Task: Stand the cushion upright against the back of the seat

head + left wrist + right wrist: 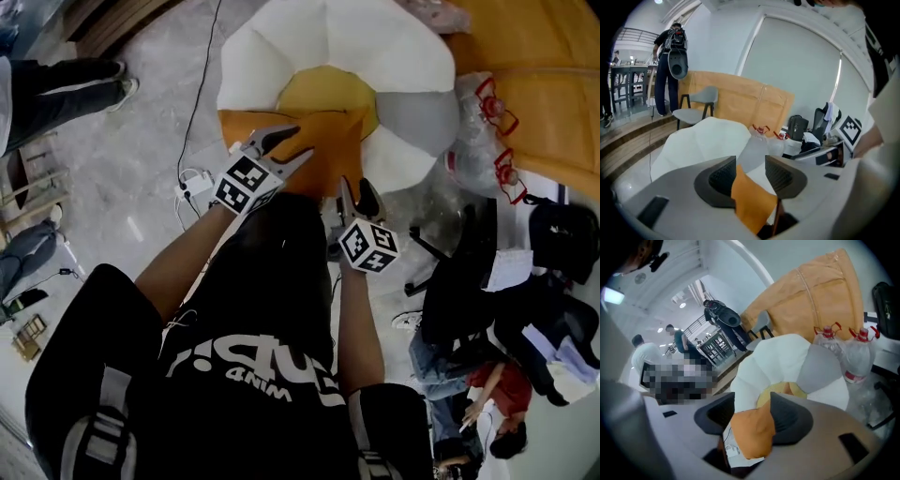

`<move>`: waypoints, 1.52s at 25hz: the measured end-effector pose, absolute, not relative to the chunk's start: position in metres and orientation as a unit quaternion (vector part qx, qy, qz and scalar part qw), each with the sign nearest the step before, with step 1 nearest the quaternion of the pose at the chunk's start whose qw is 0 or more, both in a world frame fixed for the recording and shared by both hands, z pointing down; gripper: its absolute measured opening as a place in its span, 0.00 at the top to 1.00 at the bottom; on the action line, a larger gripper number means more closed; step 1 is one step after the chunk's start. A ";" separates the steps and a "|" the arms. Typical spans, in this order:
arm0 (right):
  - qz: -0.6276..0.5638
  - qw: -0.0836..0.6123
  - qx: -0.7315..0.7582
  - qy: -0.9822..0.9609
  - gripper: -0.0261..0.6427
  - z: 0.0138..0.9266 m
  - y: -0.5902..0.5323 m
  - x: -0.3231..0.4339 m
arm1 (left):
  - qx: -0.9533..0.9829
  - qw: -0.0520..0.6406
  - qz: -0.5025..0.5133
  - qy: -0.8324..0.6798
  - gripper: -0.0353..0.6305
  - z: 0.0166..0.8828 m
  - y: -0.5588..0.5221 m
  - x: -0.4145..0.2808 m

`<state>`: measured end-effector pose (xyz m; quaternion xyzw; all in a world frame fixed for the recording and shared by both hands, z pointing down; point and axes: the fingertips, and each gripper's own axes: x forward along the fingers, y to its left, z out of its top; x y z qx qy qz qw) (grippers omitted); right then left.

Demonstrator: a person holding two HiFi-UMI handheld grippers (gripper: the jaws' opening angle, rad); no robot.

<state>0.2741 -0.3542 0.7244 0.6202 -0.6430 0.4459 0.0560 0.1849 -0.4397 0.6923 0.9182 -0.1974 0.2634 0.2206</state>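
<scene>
Left gripper (300,142) sits low over the near-left part of the orange cushion (323,150). In my left gripper view the jaws are well apart. A flap of cushion fabric (752,206) runs up between them against the left-hand pad (723,177), with a clear gap to the other pad, so there's no grip.

Right gripper (359,192) is at the cushion's near-right edge. In the right gripper view its jaws are also wide. A bunched orange corner (752,432) fills most of the gap and touches the right-hand pad (787,417), but I don't see it pinched, so I count it as loose.

The cushion lies flat on the front of the flower-shaped seat (281,47), just ahead of the yellow centre (328,92), not yet upright. Its near edge hangs toward me. A grey petal (417,117) is to its right, and the white back petals beyond it are bare. Water bottles (487,112) with red caps stand just beside the seat on the right.
</scene>
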 end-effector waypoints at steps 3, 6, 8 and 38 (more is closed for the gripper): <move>0.482 0.067 0.623 -0.613 0.61 0.780 -0.343 0.267 | 0.908 0.231 0.293 -0.189 0.67 0.742 -0.437 0.186; 0.505 0.079 0.630 -0.585 0.61 0.833 -0.327 0.259 | 0.904 0.234 0.311 -0.179 0.66 0.789 -0.435 0.187; 0.521 0.085 0.638 -0.561 0.61 0.867 -0.314 0.254 | 0.900 0.236 0.322 -0.173 0.65 0.820 -0.435 0.186; 0.593 0.105 0.664 -0.443 0.86 1.110 -0.268 0.255 | 0.852 0.221 0.465 -0.090 0.83 1.075 -0.409 0.184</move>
